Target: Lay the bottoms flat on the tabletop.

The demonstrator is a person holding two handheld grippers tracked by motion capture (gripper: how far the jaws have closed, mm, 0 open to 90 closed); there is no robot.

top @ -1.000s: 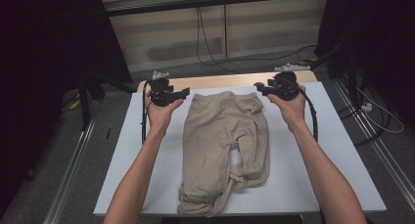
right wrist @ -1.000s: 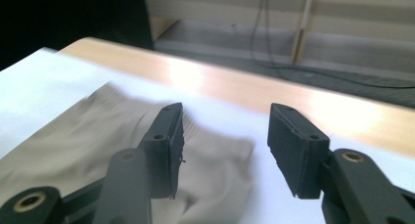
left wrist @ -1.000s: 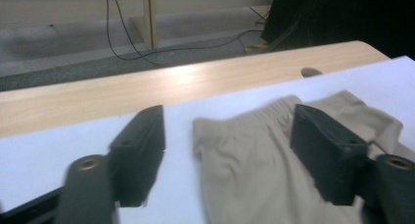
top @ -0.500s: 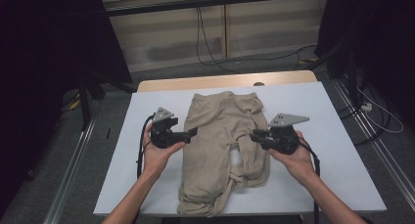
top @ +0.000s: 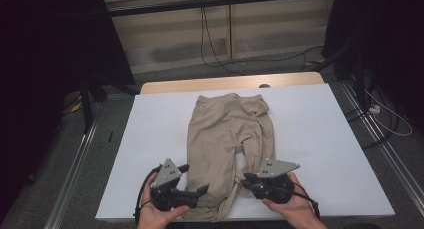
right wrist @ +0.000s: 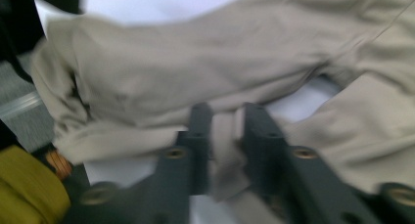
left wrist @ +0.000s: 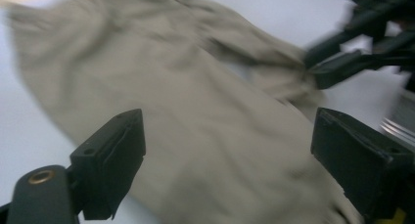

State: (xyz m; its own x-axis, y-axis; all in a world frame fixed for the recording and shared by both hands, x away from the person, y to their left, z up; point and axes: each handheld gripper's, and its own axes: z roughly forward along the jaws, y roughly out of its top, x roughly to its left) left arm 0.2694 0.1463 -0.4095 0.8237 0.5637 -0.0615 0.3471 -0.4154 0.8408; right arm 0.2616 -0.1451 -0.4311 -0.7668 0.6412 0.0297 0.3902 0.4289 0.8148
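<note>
Pants (top: pixel 227 139): They were tan and lay flat in the middle of the frame in the high view. The waist was at the top and the leg ends were at the bottom, by the near table edge.
Leg ends: They were bunched up at the lower middle, between the two grippers.
Left gripper (top: pixel 200 191): It was at the lower left, just beside the left leg end. Its jaws had just been opening and stood wide apart. In the left gripper view the cloth lay between them, but the jaws did not press on it.
Right gripper (top: pixel 247 180): It was at the lower right, at the right leg end. Its jaws had just been opening a little. In the right gripper view a fold of cloth sat in the narrow gap. I could not tell if they pinched it.
Table (top: pixel 320 134): It was white, with bare space on both sides of the pants.
Done: Both grippers were down at the leg ends.
Left: I think the leg ends had to be gripped well and lifted up toward the waist to fold the pants.
</note>
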